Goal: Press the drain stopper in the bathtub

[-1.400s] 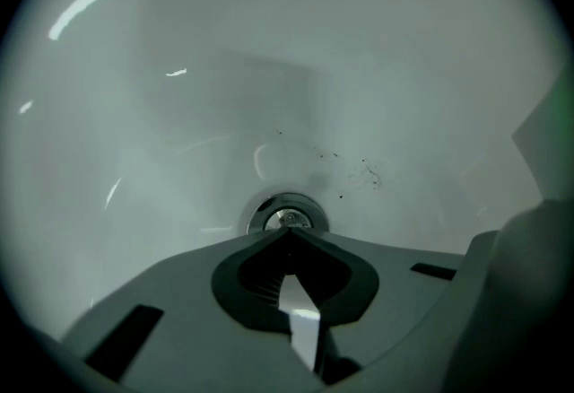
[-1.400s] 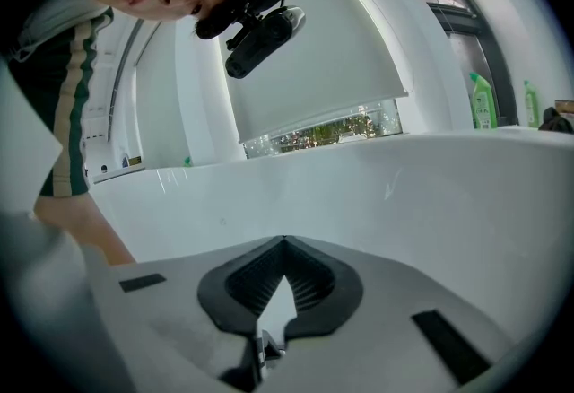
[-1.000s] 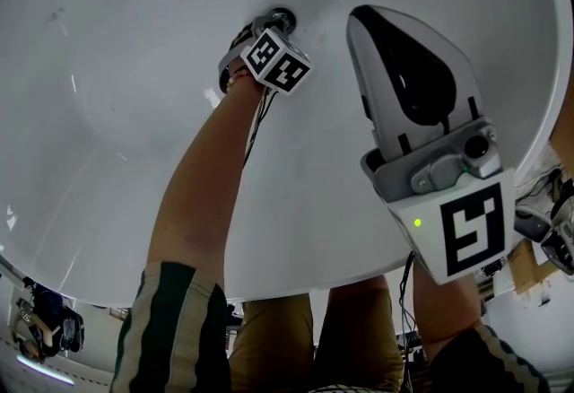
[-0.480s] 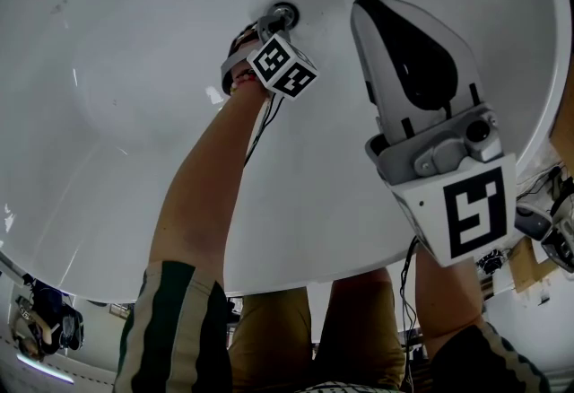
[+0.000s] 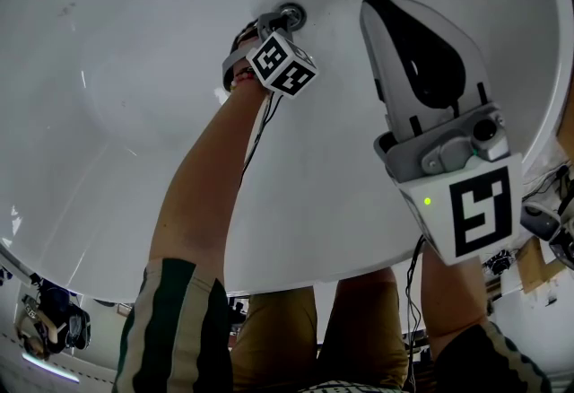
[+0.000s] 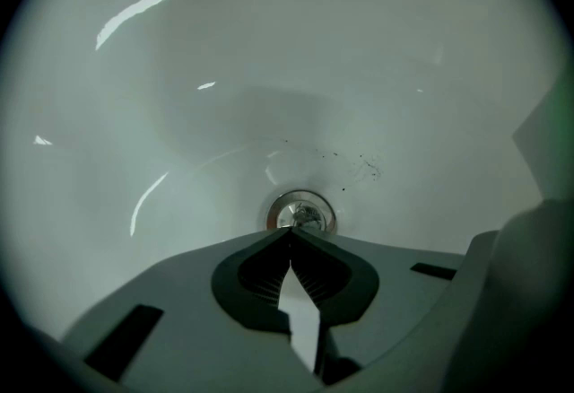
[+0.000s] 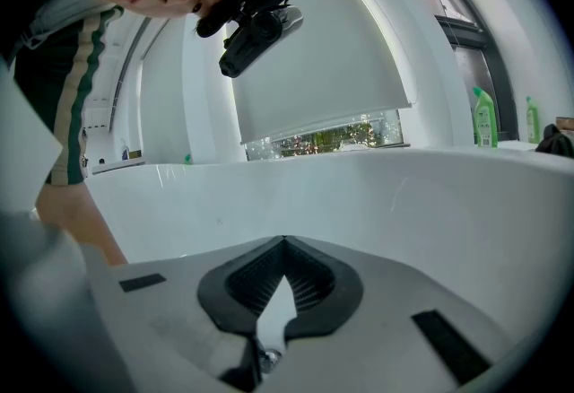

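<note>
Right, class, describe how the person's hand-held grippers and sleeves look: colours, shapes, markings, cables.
The left hand-held gripper and right hand-held gripper have pale grey shells and dark ribbed pads. Each carries a cube of black-and-white square markers; the right has a green light. A dark cable trails from the left. The sleeves are dark with green and cream stripes.
</note>
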A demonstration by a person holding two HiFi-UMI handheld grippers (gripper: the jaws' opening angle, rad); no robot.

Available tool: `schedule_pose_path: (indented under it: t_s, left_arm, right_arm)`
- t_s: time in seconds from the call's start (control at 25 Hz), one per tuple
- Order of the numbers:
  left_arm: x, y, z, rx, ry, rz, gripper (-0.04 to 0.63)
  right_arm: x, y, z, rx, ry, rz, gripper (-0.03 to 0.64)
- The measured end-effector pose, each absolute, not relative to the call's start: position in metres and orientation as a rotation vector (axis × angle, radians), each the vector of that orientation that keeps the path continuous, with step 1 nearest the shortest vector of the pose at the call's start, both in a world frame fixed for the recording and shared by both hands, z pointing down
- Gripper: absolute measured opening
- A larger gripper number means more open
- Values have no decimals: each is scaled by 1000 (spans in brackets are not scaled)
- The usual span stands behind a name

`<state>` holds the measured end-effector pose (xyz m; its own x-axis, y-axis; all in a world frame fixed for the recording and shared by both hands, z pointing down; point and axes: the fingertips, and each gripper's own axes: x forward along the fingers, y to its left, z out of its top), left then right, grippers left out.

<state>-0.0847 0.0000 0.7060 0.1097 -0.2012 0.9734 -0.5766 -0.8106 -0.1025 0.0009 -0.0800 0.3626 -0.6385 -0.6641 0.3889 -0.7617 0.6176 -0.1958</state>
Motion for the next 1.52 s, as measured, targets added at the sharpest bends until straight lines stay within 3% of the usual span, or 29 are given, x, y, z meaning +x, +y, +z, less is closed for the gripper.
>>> schedule_pose_path:
  t_s: [0.16,0.52,0.64,1.0,1.52]
  left_arm:
    - [-78,2,706,2137,-686,1733,85]
    - [-83,-2,708,2141,-573,1718,157]
    - [-75,9,710,2151,-440,1704,224]
    - [-70,2,720,2119,-440,1776,184]
    - [-73,1,723,1878,-618,1696,176]
  right_arm:
    - [1,-81,361,1170,-2563,494,11]
    - [1,-81,362,1186,-2570,534,11]
    - [0,-81,361,1185,-2580,545,11]
    - [-1,-79,362,1176,-2598,583,11]
    - [-1,-80,361,1192,-2612,609,11]
